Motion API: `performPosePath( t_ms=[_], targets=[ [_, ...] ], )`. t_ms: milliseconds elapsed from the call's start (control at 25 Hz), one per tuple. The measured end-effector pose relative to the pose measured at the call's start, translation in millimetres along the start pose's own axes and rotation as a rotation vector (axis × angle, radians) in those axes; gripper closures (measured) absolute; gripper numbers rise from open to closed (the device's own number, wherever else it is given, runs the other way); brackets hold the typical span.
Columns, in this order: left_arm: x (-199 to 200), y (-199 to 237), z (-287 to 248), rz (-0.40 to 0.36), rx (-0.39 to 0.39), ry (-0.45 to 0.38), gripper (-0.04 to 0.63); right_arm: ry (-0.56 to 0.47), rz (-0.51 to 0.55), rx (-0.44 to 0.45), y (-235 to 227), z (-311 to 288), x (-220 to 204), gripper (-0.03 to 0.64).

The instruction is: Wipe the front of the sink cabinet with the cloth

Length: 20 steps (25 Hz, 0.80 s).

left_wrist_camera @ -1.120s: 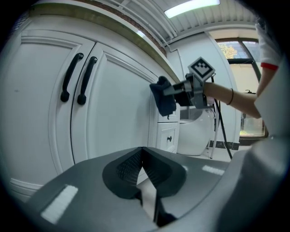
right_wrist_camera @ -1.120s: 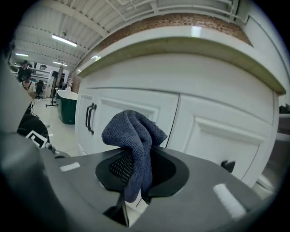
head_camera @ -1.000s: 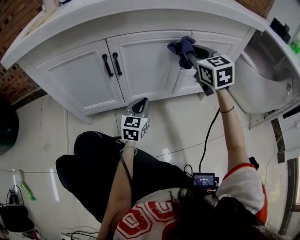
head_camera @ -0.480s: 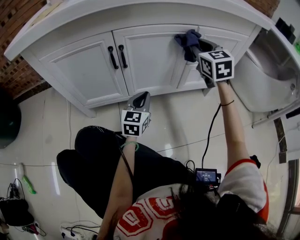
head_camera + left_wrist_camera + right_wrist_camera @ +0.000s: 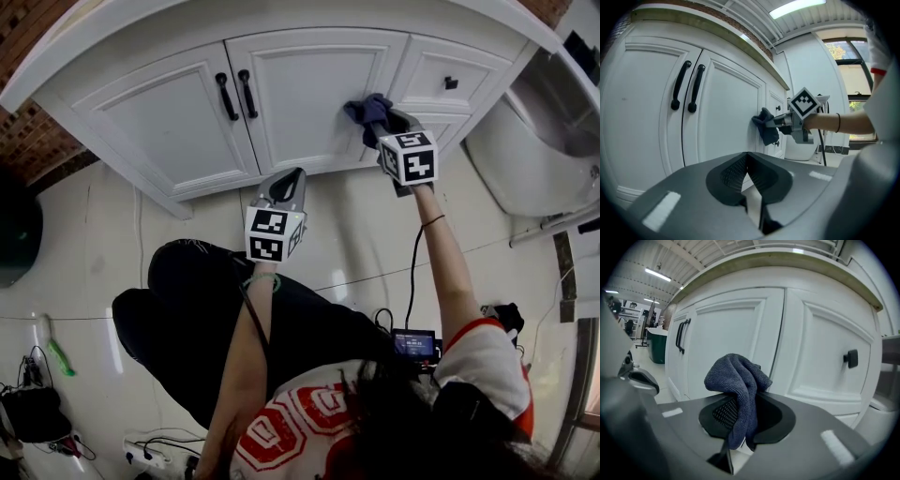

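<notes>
1. Pale glossy floor tiles [image 5: 375, 253] lie under the crouching person [image 5: 197, 309], who sits low so that both arms reach the lower front of the cabinet.
2. Nearest, the left gripper [image 5: 286, 180] hangs short of the doors and touches nothing. Its jaws are pressed together with nothing between them, apparently held aside as the spare tool.
3. Further out, the right gripper [image 5: 379, 120] reaches forward on a straight arm, its jaws clamped on a fold of the dark blue cloth [image 5: 364, 107]. The cloth bunches out past the jaw tips, so fabric rather than plastic meets the paint.
4. That bunch rests against the white sink cabinet [image 5: 309, 94], at the right edge of the right-hand door, just beside the drawer stack.
5. The paired black handles [image 5: 234, 94] stand well to the left of the cloth. A small black knob [image 5: 451, 82] sits above it and to its right.
6. Past the cabinet's right end stands a white fixture [image 5: 525, 159], and a brick wall [image 5: 37, 155] shows at the far left.
</notes>
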<state>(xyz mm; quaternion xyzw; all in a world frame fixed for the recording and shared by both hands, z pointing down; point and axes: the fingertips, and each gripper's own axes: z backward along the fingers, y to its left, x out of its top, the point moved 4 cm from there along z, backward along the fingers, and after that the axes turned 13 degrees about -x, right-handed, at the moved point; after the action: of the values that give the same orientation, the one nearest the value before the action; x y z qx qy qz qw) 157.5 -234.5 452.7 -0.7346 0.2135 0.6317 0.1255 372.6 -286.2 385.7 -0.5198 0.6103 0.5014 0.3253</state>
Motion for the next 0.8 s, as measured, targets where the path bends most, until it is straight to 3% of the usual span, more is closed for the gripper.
performPosePath(
  t_ms=[520,800],
  targets=[
    [-4.0,0.6,1.6,0.002,0.005,0.028,0.595,0.293,-0.007,0.015,50.3,-49.9,-152.2,0.535],
    [-7.7,2.4,-0.7,0.004,0.009,0.044,0.595,0.431,-0.061,0.018,69.6,-61.3,-192.7,0.535]
  ],
)
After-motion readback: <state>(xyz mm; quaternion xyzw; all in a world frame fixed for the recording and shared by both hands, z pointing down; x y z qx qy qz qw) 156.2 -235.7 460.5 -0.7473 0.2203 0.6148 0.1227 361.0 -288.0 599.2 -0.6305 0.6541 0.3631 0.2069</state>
